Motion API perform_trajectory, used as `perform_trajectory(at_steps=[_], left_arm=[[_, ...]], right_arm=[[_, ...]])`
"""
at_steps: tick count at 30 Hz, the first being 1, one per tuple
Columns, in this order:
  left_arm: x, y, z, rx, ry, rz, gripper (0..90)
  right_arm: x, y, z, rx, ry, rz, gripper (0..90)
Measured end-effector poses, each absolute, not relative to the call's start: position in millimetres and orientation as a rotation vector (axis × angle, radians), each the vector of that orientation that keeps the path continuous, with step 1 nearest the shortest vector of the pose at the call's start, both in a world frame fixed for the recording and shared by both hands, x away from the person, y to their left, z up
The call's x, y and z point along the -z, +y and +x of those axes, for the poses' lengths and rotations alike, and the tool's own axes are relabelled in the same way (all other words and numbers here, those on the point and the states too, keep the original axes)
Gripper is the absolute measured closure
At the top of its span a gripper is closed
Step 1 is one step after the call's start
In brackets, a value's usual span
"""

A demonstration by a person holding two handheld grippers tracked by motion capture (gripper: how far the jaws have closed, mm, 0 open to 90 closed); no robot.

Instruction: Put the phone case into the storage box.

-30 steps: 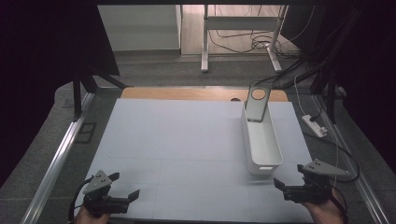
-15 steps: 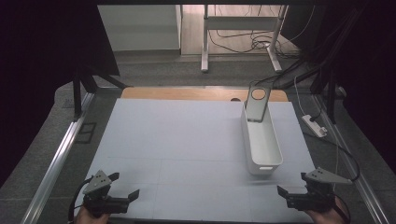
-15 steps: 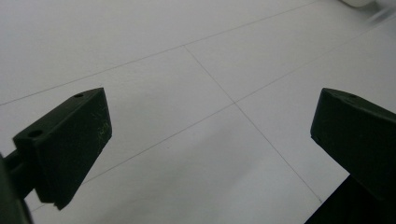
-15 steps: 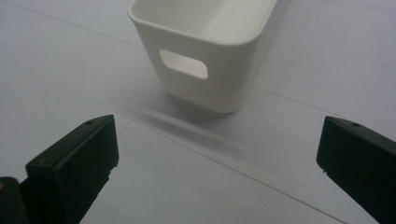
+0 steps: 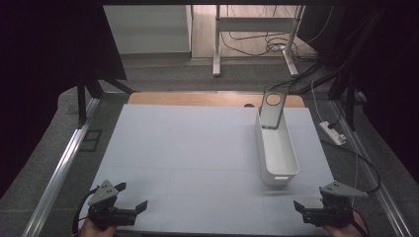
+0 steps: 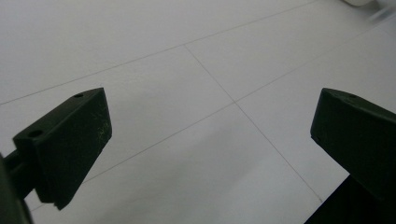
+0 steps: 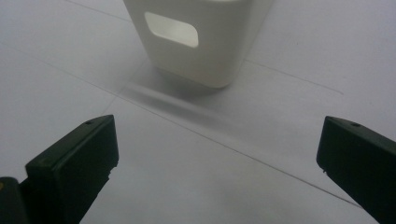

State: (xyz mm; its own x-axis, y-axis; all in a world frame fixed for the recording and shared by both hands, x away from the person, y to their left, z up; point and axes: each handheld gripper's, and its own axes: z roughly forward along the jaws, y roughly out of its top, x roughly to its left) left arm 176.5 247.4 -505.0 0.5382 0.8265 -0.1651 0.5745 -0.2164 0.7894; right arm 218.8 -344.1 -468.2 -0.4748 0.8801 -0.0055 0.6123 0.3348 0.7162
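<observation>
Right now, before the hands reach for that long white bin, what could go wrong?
1. A flat grey piece leans tilted on the white bin's far end. A bump could tip it off.
2. The bin looks light and narrow, so the right tool, open and nearest to it, might push it sliding instead of gripping it.
3. A white power strip and cables lie just past the table's right edge; the tool's trailing cable could snag there.

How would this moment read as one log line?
left gripper: open, idle | right gripper: open, facing white bin | bin untouched
</observation>
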Motion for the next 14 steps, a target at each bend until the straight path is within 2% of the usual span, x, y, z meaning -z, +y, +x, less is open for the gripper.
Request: perform_trajectory(at_steps=[14], left_arm=[[504.6, 246.9, 177.0, -0.366, 1.145, 1.913, 0.0]], right_arm=[[474.0, -342.5, 225.4, -0.843, 2.252, 1.362, 0.0]])
